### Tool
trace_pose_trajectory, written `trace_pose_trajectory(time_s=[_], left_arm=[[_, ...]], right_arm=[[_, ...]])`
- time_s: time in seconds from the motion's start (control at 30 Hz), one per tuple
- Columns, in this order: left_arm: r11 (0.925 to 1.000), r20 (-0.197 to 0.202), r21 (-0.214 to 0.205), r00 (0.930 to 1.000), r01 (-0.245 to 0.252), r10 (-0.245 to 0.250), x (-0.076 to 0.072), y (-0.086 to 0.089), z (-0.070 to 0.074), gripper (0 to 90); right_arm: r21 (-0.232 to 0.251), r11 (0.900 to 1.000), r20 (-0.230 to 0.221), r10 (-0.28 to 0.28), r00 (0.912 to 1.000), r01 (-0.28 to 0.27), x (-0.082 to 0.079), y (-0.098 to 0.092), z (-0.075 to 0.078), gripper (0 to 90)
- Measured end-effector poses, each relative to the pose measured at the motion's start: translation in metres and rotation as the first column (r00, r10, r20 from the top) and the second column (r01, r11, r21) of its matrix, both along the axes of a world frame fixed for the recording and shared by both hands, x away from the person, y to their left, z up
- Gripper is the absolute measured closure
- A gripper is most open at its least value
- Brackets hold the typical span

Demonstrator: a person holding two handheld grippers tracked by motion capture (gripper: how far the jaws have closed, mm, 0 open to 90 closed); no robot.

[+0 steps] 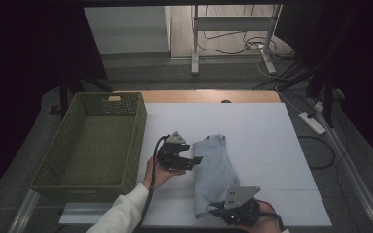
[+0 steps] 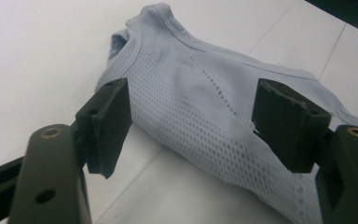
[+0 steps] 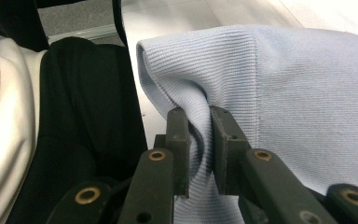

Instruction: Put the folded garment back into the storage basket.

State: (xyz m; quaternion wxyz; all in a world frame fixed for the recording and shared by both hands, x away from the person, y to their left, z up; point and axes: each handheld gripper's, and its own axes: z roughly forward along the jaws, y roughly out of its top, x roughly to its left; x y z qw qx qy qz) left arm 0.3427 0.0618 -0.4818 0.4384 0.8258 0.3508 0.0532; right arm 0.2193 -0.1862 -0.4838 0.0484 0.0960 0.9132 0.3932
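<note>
A pale blue folded garment (image 1: 212,170) lies on the white table top (image 1: 262,145), with its collar end away from me. In the left gripper view its mesh-patterned fabric (image 2: 200,112) lies just beyond the two black jaws. My left gripper (image 1: 197,160) is open at the garment's left edge, nothing pinched between its pads. My right gripper (image 1: 213,209) is at the garment's near bottom corner. In the right gripper view it (image 3: 199,140) is shut on a fold of the ribbed hem (image 3: 200,79).
A green woven basket (image 1: 97,141) stands at the left of the table top, close to my left hand. A white sleeve (image 1: 121,213) comes in from the bottom. Beyond the table are a metal stand (image 1: 233,34), cables and a power strip (image 1: 312,122) on the floor.
</note>
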Motion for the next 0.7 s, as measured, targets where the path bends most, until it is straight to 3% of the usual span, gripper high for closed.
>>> trace_pose_trajectory(time_s=[0.13,0.7], left_arm=[[0.9998,-0.018,-0.019,0.9998,-0.008,0.007,0.011,-0.008,0.0,28.3],[0.9967,-0.028,0.051,0.9975,-0.063,0.064,0.059,-0.033,0.002,26.5]], right_arm=[[-0.001,1.0,-0.001,-0.001,1.0,0.001,0.0,0.0,-0.001,78.6],[-0.005,0.9999,-0.002,0.013,0.9999,-0.013,0.002,0.001,-0.002,78.6]])
